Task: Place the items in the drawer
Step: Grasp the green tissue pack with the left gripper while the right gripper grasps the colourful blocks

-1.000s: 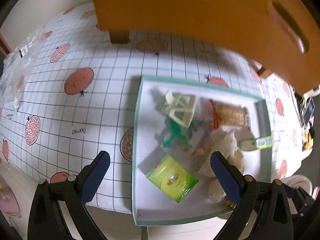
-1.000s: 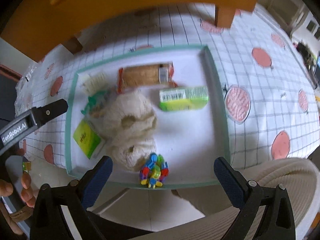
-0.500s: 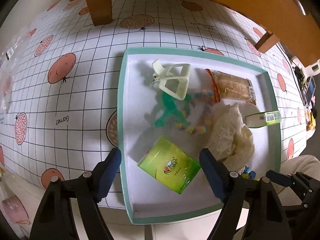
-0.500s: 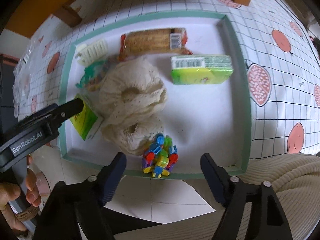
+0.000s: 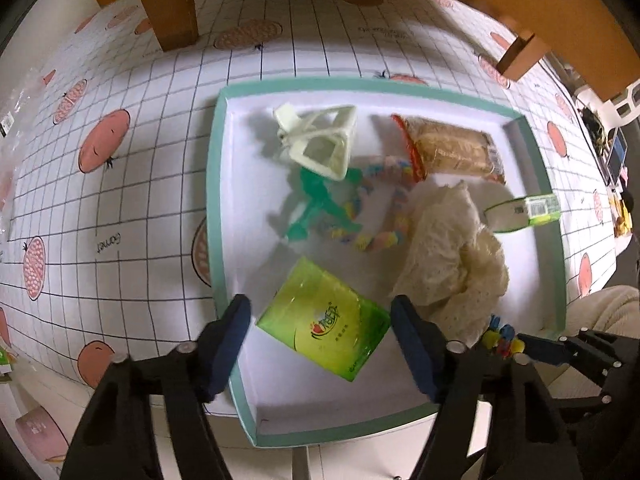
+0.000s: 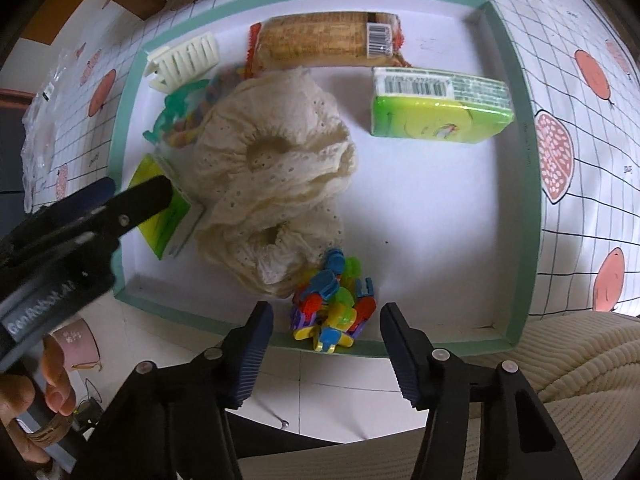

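Inside the teal-rimmed tray [image 5: 214,184], a green packet [image 5: 324,326] sits between the left gripper [image 5: 320,330]'s closing, not yet touching jaws; the right gripper [image 6: 326,332] likewise narrows around a colourful toy [image 6: 332,300] beside cream cloth [image 6: 276,168] and a cracker pack [image 6: 320,40].

Green tissue pack [image 5: 326,326] flat, near tray corner; multicolour toy [image 6: 334,306] against near rim.
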Tool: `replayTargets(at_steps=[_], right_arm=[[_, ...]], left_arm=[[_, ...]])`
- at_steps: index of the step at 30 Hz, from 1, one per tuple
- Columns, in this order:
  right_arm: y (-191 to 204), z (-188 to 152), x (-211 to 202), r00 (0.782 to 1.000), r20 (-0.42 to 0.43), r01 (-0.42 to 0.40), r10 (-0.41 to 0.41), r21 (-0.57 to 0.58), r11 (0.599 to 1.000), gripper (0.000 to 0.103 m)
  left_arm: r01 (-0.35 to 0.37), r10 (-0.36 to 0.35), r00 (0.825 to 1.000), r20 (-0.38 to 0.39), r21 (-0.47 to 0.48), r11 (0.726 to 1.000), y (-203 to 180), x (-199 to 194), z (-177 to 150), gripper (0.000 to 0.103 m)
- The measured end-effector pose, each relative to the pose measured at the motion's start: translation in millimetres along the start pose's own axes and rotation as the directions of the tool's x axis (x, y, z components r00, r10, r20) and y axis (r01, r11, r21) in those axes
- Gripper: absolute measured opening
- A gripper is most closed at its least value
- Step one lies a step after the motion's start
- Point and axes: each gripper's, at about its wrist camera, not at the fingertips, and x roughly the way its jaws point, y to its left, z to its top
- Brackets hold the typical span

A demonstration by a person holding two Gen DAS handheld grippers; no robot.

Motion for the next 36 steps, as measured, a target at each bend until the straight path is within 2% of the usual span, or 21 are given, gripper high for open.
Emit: replayTargets(at_steps=[6,16,19,26,30,36], right_arm=[[-8.2,5.3,9.5,1.000,-0.013,-0.012,0.012,0.024,1.000,0.054],[-22.6,12.2,21.7,0.999,-0.039,-0.009,0.011,0.053,0.999,0.053],[-22.7,15.5,24.5,0.999,-0.033,-0.018,0.020,0.066,0.998,0.046],[-29.6,16.4,24.4,0.999,-0.021,-0.035,0.037,0.080,0.996,0.045],[-29.7,12.9,23.4,0.999,-0.011,-0.034,0.035,0.092,0.995,0.045],[-40.4,10.0,10.6,0.999,-0.002,-0.046,0.047,0.102,0.994,0.045]], left_arm=[[-0.014,0.014,1.000,0.006,0.022,1.000,-3.8,3.1,-1.6,0.070],[0.011,-0.010,0.999,-0.038,0.017,1.000,-14.5,10.6,-2.4,0.070],[0.014,-0.012,0.999,-0.053,0.021,1.000,-15.9,12.5,-3.0,0.070],[0.030,-0.026,0.995,-0.099,0.037,0.999,-8.7,10.5,-1.8,0.070],[0.030,-0.022,0.991,-0.134,0.060,0.998,-14.5,13.7,-0.5,0.070],[0.019,-0.005,0.990,-0.144,0.096,0.995,-28.3,18.7,-3.3,0.071]])
